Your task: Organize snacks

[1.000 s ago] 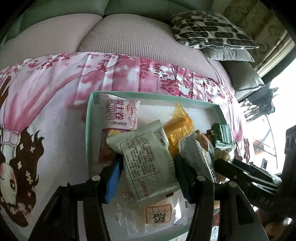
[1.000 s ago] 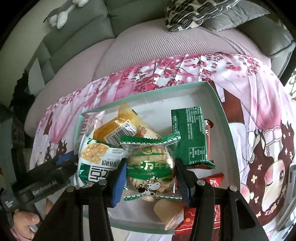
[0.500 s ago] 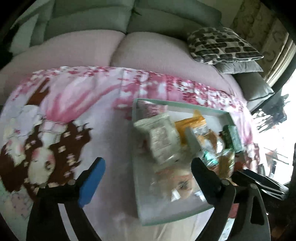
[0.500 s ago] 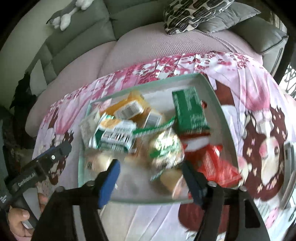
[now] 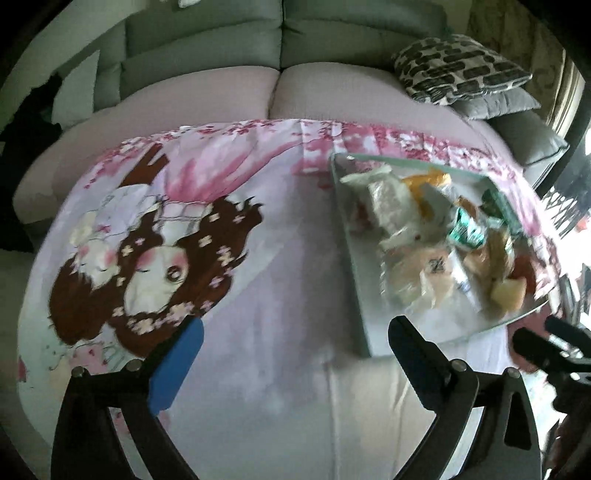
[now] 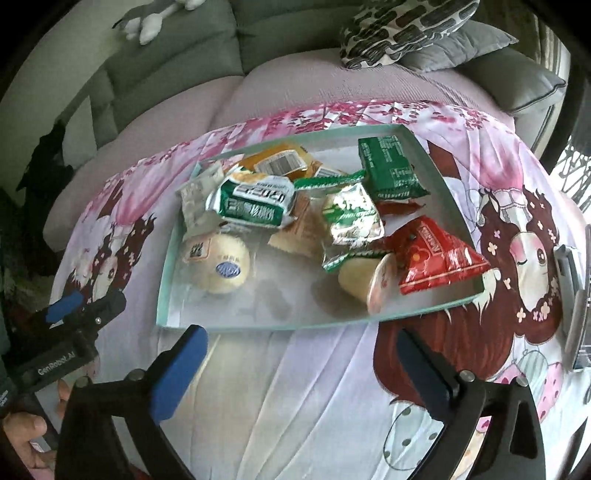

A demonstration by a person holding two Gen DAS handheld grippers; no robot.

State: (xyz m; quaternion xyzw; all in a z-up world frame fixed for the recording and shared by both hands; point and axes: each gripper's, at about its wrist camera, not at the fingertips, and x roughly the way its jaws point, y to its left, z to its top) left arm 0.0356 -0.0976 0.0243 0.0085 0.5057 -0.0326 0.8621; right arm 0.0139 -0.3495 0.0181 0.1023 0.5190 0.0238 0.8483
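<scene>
Both tools stand spread wide with nothing between the jaws, which have just been opening: the left tool over the printed cloth, the right tool just short of the shallow tray. The snack packets lie heaped inside it. This looks like a release step; next, any stray packet needs finding, though none shows here.

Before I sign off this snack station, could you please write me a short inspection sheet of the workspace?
Surface: pink cartoon-print cloth over a sofa.
Job's things: shallow pale-green tray holding wrapped snacks, among them a red foil packet, dark green packet, round bun.
Clutter: nothing seen.
Grippers: left gripper and right gripper have just been opening, both empty.
Cables: nothing seen.
Surroundings: patterned black-and-white cushion.
</scene>
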